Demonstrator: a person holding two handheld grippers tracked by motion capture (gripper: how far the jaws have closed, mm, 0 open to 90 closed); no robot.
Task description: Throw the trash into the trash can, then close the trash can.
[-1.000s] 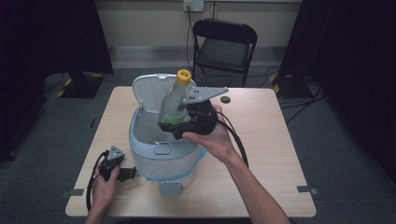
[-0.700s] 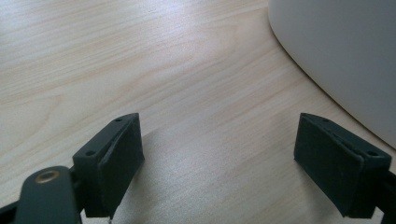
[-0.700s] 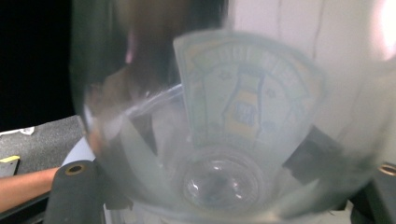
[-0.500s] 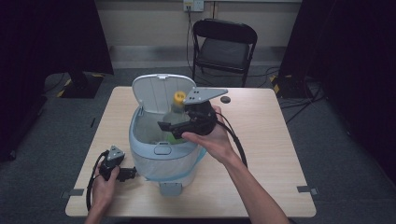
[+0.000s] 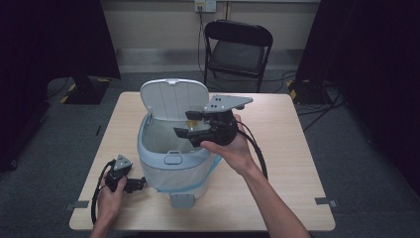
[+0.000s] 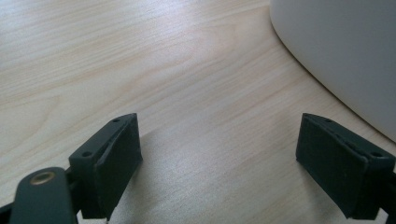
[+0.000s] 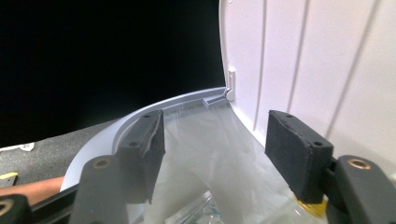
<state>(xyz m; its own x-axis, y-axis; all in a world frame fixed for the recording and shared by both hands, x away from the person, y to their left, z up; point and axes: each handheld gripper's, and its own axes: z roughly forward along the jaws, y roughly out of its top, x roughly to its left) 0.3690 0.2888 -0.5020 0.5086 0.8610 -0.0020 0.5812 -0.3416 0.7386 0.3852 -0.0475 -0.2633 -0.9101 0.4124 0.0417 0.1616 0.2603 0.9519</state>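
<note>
Bottle [image 7: 312, 207] is now down inside the bin [image 5: 171, 163], no more held above it, and the right gripper [image 5: 190, 130] over the bin has empty jaws just closing partway, so drop looks done; left gripper [image 5: 134, 184] beside bin, jaws apart.

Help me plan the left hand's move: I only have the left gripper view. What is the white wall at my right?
Observer: A bin on the table, its lid standing open.
Operator: Where is the right gripper?
Observer: The right gripper hangs over the bin's opening; its jaws have just been closing, with nothing between them.
Operator: Anything inside?
Observer: A clear liner bag, and a yellow cap low in it.
</note>
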